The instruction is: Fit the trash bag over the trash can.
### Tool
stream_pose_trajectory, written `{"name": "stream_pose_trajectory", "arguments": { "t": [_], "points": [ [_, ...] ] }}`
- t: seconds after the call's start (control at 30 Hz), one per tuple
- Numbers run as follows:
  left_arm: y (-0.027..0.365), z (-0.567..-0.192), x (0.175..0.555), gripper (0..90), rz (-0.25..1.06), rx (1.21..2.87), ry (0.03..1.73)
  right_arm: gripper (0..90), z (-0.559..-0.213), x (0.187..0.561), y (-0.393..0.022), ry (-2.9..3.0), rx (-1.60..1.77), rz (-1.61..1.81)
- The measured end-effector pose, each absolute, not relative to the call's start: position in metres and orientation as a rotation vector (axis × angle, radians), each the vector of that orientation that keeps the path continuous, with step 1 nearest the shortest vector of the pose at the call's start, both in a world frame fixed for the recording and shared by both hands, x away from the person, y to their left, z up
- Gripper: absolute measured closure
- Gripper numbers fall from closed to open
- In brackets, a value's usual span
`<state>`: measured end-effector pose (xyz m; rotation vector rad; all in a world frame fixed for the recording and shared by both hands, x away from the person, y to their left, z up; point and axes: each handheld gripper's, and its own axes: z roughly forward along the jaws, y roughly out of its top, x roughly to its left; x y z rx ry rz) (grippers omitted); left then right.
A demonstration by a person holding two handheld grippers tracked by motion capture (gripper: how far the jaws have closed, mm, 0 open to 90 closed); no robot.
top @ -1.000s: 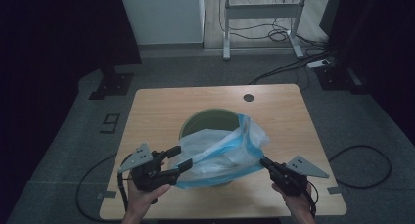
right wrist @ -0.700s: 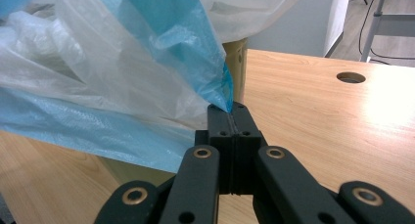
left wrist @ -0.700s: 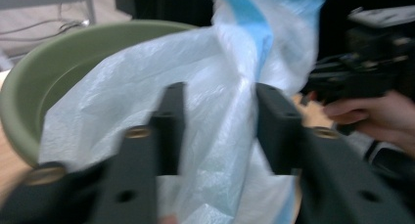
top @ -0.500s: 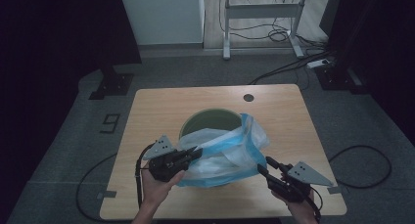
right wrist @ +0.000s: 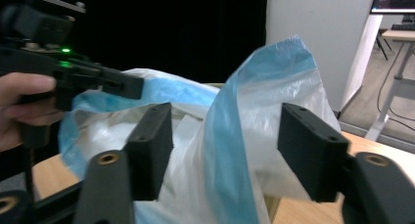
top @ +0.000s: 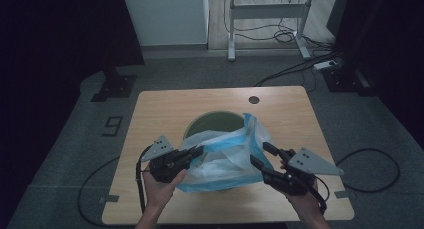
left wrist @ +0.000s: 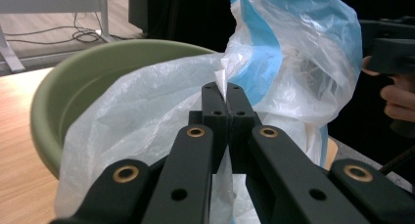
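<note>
Lifted since a second ago, the right claw (top: pixel 261 155) gapes beside the blue-and-white plastic bag (top: pixel 225 156) in the green round bin (top: pixel 212 123), whose edge the left claw (top: pixel 197 151) pinches.

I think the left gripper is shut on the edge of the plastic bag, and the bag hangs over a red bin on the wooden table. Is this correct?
Not quite: the bin is green, not red, as the left gripper view shows. The rest holds: the left gripper is shut on the edge of the plastic bag, which hangs over the bin on the wooden table.
</note>
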<state>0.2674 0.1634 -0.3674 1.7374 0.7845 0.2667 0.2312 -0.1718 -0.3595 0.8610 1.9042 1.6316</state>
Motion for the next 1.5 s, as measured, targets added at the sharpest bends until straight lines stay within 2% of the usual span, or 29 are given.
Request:
{"name": "stream_pose_trajectory", "arguments": {
  "t": [0.1, 0.13, 0.2, 0.43, 0.73, 1.0, 1.5],
  "points": [
    [0.17, -0.368, 0.27, 89.3, 0.252, 1.698, 0.792, 78.5, -0.36, 0.244, -0.172, 1.943, 0.89, 1.612],
    [0.17, -0.368, 0.27, 89.3, 0.252, 1.698, 0.792, 78.5, -0.36, 0.244, -0.172, 1.943, 0.89, 1.612],
    [0.178, -0.368, 0.273, 89.3, 0.228, 1.668, 0.801, 88.8, -0.364, 0.251, -0.18, 1.93, 0.917, 1.61],
    [0.199, -0.368, 0.285, 89.2, 0.214, 1.544, 0.853, 89.1, -0.372, 0.267, -0.204, 1.896, 1.009, 1.575],
    [0.222, -0.371, 0.31, 88.9, 0.196, 1.479, 0.936, 89.1, -0.381, 0.304, -0.226, 1.853, 1.133, 1.48],
    [0.23, -0.383, 0.331, 88.6, 0.198, 1.487, 0.998, 88.9, -0.387, 0.334, -0.219, 1.836, 1.15, 1.498],
    [0.232, -0.415, 0.36, 88.9, 0.168, 1.517, 1.114, 88.8, -0.424, 0.369, -0.207, 1.92, 1.253, 1.474]
  ]
}}
